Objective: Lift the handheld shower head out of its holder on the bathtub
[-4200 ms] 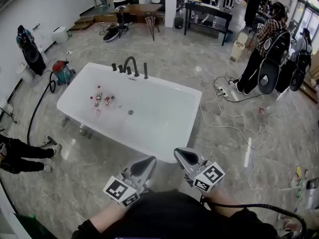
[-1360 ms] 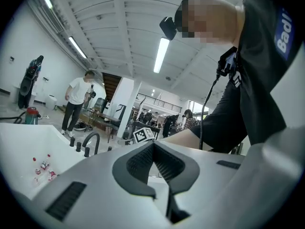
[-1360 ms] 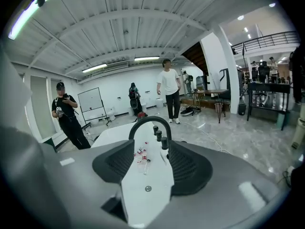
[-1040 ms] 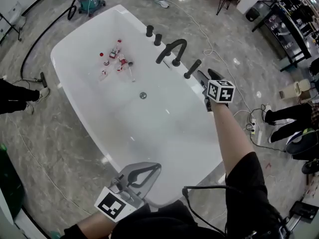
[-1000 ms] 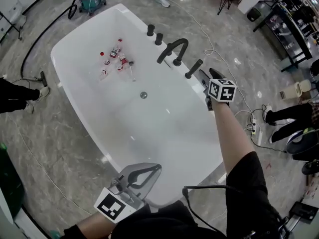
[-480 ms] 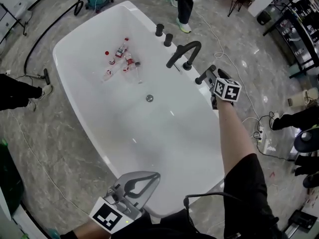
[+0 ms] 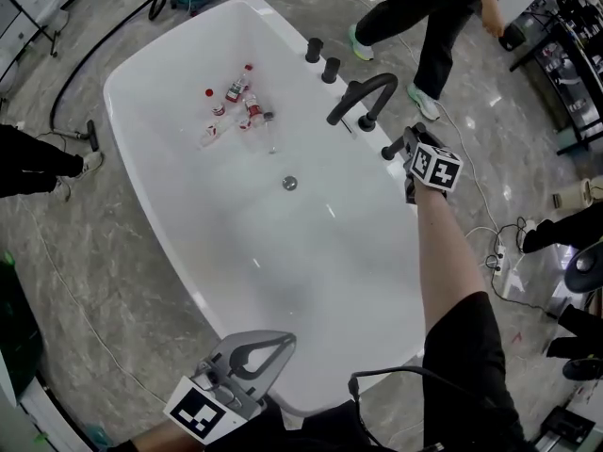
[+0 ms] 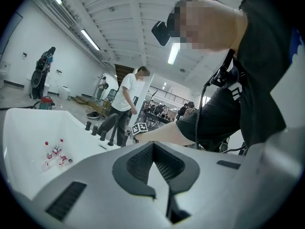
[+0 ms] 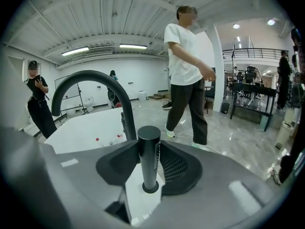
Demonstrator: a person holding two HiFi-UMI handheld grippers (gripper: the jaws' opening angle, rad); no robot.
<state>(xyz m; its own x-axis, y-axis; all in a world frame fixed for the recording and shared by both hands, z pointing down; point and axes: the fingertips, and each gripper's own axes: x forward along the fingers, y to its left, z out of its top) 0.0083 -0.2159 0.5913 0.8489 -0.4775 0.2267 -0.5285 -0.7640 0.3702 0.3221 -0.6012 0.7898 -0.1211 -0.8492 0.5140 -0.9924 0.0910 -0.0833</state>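
The handheld shower head (image 9: 149,163) is a slim black cylinder standing upright in its holder on the white bathtub's rim (image 7: 407,252), to the right of the faucet. In the head view the shower head (image 7: 390,149) shows just left of my right gripper (image 7: 405,145). My right gripper (image 9: 149,146) has the cylinder between its jaws, which are closing, with both pads (image 9: 174,163) against its sides. My left gripper (image 7: 283,343) hangs low at the tub's near end, shut and with nothing in it; its jaws meet in the left gripper view (image 8: 153,147).
A black arched faucet spout (image 7: 363,92) and two knobs (image 7: 322,59) stand on the rim beside the shower head. Small bottles (image 7: 236,102) lie in the tub near the drain (image 7: 289,184). A person (image 7: 424,17) walks close behind the tub. Cables lie on the floor at right.
My right gripper dropped onto the shower head and its jaws came in around it. The left gripper sank lower. A person walked in behind the faucet.
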